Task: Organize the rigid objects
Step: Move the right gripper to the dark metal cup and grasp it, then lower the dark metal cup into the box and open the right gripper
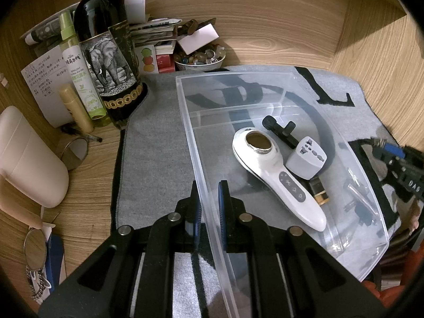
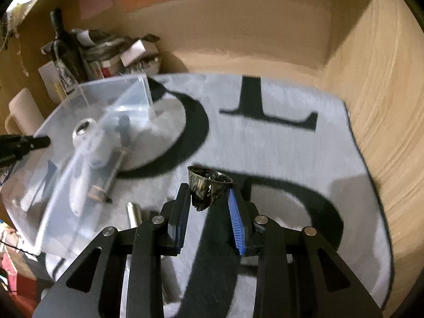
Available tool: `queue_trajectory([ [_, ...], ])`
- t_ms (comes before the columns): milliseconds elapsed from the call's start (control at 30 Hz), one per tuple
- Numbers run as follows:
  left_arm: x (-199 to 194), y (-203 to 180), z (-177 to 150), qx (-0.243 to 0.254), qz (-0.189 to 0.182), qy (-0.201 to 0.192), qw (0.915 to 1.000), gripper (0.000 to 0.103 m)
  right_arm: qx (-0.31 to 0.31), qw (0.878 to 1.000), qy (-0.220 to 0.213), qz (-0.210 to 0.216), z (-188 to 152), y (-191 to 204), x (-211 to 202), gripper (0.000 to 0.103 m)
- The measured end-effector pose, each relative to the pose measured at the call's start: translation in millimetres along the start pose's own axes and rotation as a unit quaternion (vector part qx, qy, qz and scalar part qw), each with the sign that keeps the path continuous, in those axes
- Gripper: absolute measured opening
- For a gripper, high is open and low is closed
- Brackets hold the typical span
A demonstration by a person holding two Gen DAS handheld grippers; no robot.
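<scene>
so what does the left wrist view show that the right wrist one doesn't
Left only: the left hand-held gripper shut on the bin wall, plus the elephant-label bottle and spray bottle in clear detail.
Right only: the right hand-held gripper closed on a dark metal cup, a metal tube on the mat.
Both: bin, white handheld device, grey mat.

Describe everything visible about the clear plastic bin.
The clear plastic bin is a shallow, see-through, open-topped tray with a thin inner divider. It sits on the grey printed mat. The left gripper is shut on its near wall. Inside lie a white handheld device, a grey plug adapter and a black clip.
</scene>
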State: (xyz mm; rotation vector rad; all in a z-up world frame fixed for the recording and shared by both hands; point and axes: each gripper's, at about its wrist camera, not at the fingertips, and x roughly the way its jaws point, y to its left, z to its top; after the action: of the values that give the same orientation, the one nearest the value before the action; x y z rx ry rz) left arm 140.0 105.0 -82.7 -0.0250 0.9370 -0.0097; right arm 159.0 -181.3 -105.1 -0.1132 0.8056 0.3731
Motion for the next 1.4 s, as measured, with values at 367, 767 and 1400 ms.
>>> queue_trajectory([
  [367,0,0,0,0.0,0.0,0.0,1.0,0.01,-0.053,0.996,-0.067,0.029,47,39,-23,0.027],
  [767,0,-1,-1,0.0,0.0,-0.001,1.0,0.01,-0.106,0.988,-0.085,0.075,78,92,-16,0.027],
  [1400,3,-1,1,0.002,-0.001,-0.002,1.0,0.01,-0.161,0.982,-0.001,0.1,80,136,44,0.027],
])
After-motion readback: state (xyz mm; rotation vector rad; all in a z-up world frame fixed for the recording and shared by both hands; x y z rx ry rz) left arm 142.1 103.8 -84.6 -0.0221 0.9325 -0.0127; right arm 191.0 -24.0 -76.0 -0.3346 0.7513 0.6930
